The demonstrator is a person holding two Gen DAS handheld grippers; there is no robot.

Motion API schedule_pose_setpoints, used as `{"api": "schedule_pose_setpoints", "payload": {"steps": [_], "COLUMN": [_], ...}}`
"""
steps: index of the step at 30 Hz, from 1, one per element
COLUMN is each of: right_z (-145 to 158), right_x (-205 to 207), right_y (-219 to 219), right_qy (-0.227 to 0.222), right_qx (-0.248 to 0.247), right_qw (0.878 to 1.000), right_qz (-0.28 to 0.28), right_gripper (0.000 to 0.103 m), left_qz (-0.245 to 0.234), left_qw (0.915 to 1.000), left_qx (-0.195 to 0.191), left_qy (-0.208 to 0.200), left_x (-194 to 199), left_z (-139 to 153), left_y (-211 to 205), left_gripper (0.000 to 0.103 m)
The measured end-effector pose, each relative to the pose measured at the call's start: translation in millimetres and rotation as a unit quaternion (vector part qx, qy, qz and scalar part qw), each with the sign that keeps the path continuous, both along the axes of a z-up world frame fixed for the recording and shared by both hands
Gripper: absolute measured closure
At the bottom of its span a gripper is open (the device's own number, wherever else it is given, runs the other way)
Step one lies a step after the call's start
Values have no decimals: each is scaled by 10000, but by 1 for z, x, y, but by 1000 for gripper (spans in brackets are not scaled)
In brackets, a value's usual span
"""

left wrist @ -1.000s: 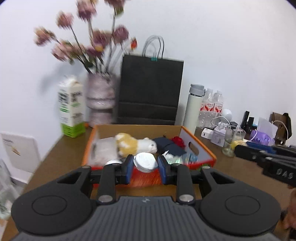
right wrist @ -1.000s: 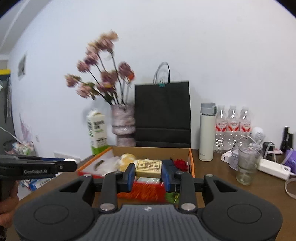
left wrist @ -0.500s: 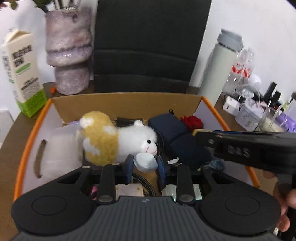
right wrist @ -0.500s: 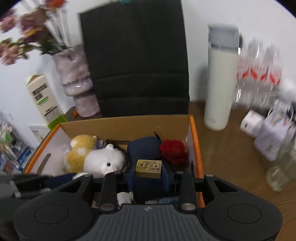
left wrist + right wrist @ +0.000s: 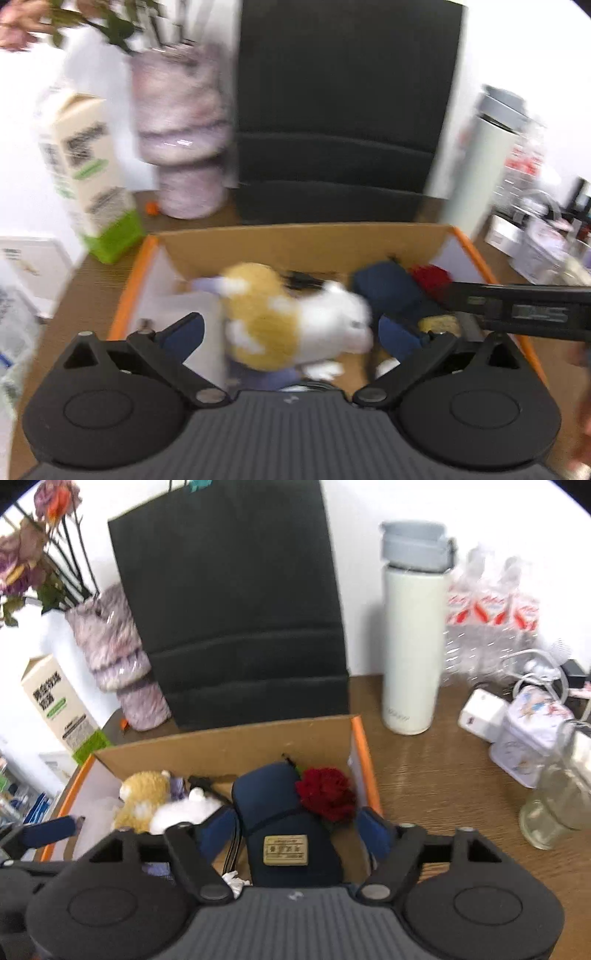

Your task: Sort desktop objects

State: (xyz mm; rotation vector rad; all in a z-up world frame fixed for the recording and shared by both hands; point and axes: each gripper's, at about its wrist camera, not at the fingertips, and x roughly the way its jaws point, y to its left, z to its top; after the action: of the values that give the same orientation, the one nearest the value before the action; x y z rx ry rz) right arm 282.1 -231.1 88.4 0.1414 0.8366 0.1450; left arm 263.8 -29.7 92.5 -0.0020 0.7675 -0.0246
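An orange-rimmed cardboard box (image 5: 303, 240) (image 5: 229, 746) holds a yellow-and-white plush toy (image 5: 291, 325) (image 5: 147, 801), a navy pouch (image 5: 284, 830) (image 5: 388, 291) and a red fabric rose (image 5: 327, 792) (image 5: 430, 278). A small tan bar (image 5: 285, 850) lies on the navy pouch. My left gripper (image 5: 291, 338) is open over the box, its jaws wide on either side of the plush toy. My right gripper (image 5: 295, 830) is open over the box's right part, its jaws on either side of the pouch; it shows as a black bar in the left wrist view (image 5: 517, 312).
Behind the box stand a black paper bag (image 5: 229, 609), a purple vase with flowers (image 5: 114, 657) and a milk carton (image 5: 59, 709). To the right are a white thermos (image 5: 412, 642), water bottles (image 5: 491, 627), a white tin (image 5: 532, 734), a charger (image 5: 478, 714) and a glass jar (image 5: 557, 794).
Both grippers have opened wide. The small round white thing left the left jaws and the tan bar left the right jaws and now lies on the pouch. The left view pulled back a little.
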Motion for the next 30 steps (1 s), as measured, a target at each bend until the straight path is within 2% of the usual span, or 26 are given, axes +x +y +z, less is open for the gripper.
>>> {"api": "schedule_pose_setpoints", "payload": {"steps": [1, 4, 9, 11, 13, 20, 22, 24, 27, 30], "right_z": [3, 4, 5, 9, 14, 21, 20, 15, 4, -13], "right_x": [-3, -14, -50, -64, -77, -122, -139, -161, -195, -236], "right_y": [-1, 4, 24, 29, 29, 24, 21, 15, 6, -6], "right_qy": [-39, -122, -475, -616, -734, -1048, -1074, -1104, -1140, -1151], "right_qx": [-18, -254, -587, -590, -471, 55, 290, 517, 515, 374], "right_qw": [10000, 9993, 9971, 9962, 9961, 9945, 9938, 9925, 9921, 9926], "right_qz": [-38, -236, 87, 184, 145, -18, -5, 23, 13, 70], "right_gripper": [16, 14, 14, 14, 14, 13, 12, 11, 10, 10], "left_qz": [56, 333, 429, 454, 523, 767, 982, 864, 795, 676], "left_qw": [9999, 9981, 9964, 9956, 9948, 9930, 9916, 9920, 9931, 9946], "left_qx": [68, 374, 286, 400, 498, 145, 279, 269, 333, 102], "left_qy": [-57, -351, -671, -716, -714, -891, -794, -882, -792, -778], "left_x": [-2, -13, -44, -55, -65, -112, -128, -151, -192, -237], "left_z": [1, 3, 11, 15, 20, 31, 29, 26, 19, 5], "left_y": [1, 7, 28, 33, 37, 51, 48, 46, 44, 51], "left_gripper": [0, 0, 0, 0, 0, 0, 0, 0, 0, 0]}}
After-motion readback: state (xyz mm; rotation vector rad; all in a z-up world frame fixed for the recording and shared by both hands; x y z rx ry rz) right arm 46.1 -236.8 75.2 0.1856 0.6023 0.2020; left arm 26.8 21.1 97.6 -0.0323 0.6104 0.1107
